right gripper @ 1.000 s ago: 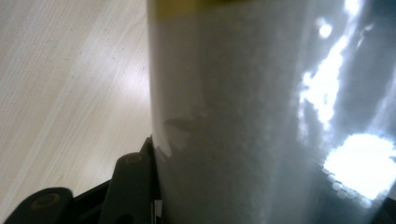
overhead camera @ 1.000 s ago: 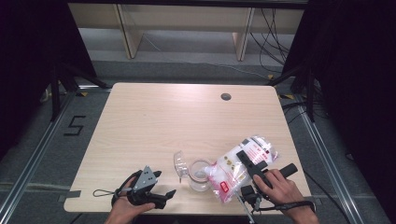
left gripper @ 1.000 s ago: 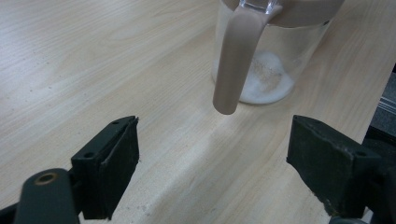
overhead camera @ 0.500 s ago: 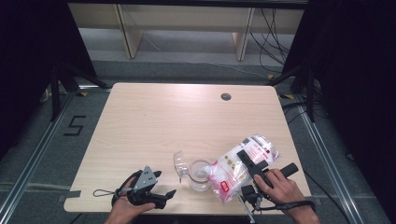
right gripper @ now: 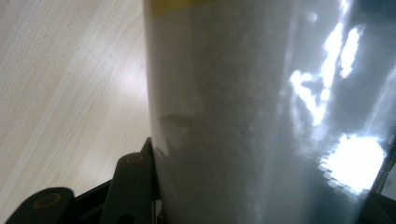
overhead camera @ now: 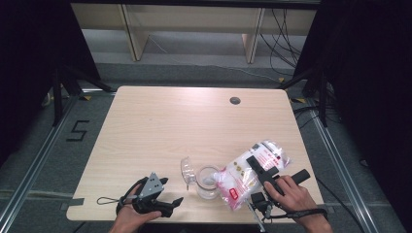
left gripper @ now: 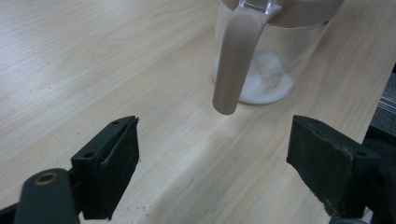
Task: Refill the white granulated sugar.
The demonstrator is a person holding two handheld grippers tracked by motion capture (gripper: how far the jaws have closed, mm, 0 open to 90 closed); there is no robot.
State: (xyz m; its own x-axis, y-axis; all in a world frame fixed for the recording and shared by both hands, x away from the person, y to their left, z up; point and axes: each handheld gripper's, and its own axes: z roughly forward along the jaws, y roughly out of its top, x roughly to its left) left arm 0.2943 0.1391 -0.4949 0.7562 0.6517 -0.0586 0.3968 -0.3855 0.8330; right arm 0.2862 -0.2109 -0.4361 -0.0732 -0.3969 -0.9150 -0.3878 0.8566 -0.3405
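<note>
Spreading across most of the high view, the pale rectangular wooden table (overhead camera: pixel 160 126) carries everything in play along its near edge, with a small dark round cable hole (overhead camera: pixel 235 101) far off near its far edge. Next in size is the clear plastic bag of white powder with red print (overhead camera: pixel 248 172), which lies tilted at the near right, its lower end leaning against and over the rim of the clear plastic measuring jug (overhead camera: pixel 208 182). The right gripper (overhead camera: pixel 262 171) is clamped on that bag: in the right gripper view the bag's shiny, powder-filled side (right gripper: pixel 224 116) sits pressed between the black jaws, one jaw tight against its left edge. The person's right hand (overhead camera: pixel 290 191) holds that gripper from the near right corner. The jug stands upright just left of the bag, near the table's near edge, with a thin layer of white powder (left gripper: pixel 264 81) on its bottom, plain in the left gripper view, where its handle (left gripper: pixel 236 60) hangs toward the camera. Near the table's left front corner, the left gripper (overhead camera: pixel 167 206) rests in the left hand (overhead camera: pixel 128 216), pointing right toward the jug and apart from it; its jaws stand wide and released, with only bare tabletop between them.
</note>
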